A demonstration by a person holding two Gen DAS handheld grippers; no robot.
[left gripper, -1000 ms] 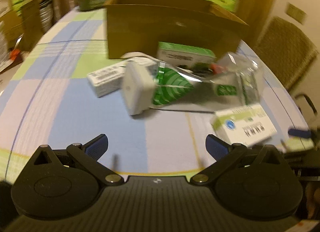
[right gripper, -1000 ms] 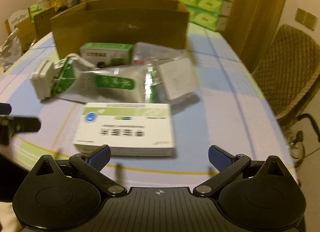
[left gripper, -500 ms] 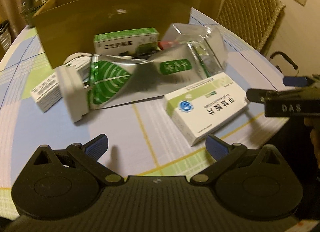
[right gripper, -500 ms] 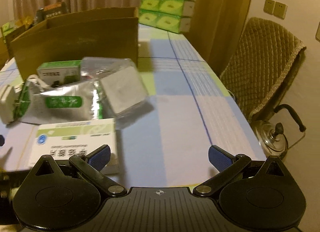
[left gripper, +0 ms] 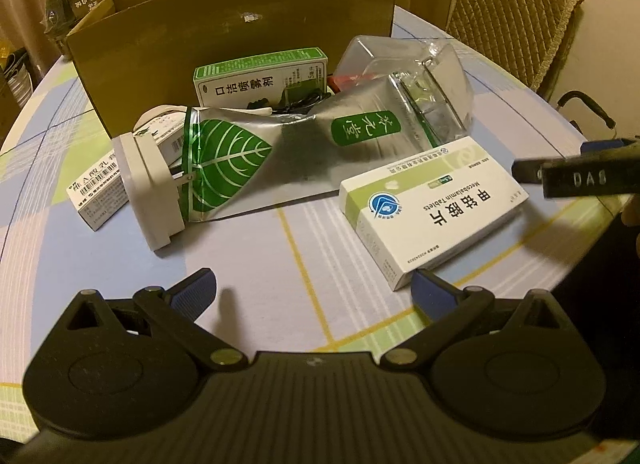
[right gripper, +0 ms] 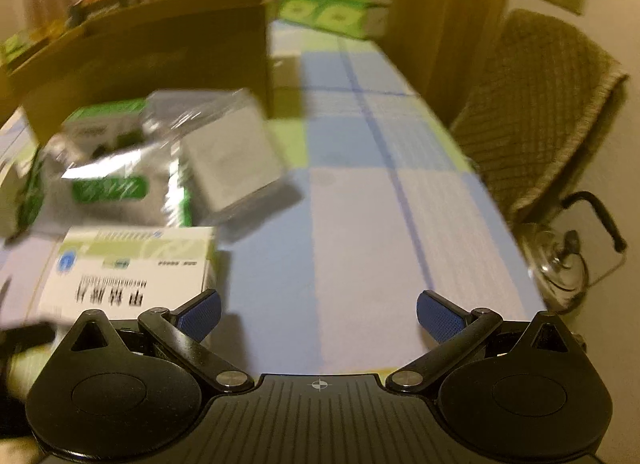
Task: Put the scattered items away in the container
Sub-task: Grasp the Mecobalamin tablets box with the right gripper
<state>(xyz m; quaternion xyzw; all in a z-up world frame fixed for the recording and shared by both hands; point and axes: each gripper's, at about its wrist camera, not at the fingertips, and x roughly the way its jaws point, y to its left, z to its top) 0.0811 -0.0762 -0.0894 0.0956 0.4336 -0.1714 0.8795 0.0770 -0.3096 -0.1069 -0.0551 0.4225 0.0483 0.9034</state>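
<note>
White-and-green flat medicine box [left gripper: 434, 205] lies before the brown cardboard container [left gripper: 240, 23]; left gripper [left gripper: 312, 288] and right gripper [right gripper: 318, 314] both spread, empty

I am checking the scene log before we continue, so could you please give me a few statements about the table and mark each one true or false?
1. Both tongs, left and right, are open and hold nothing. True.
2. The white and green Mecobalamin tablet box sits inside the brown cardboard box. False: it lies on the checked tablecloth, in front of the carton.
3. The silver foil pouch with a green leaf lies flat on the table. True.
4. The white plug adapter rests on top of the tablet box. False: it stands apart, at the pouch's other end.
5. A quilted chair stands beside the table. True.
</note>
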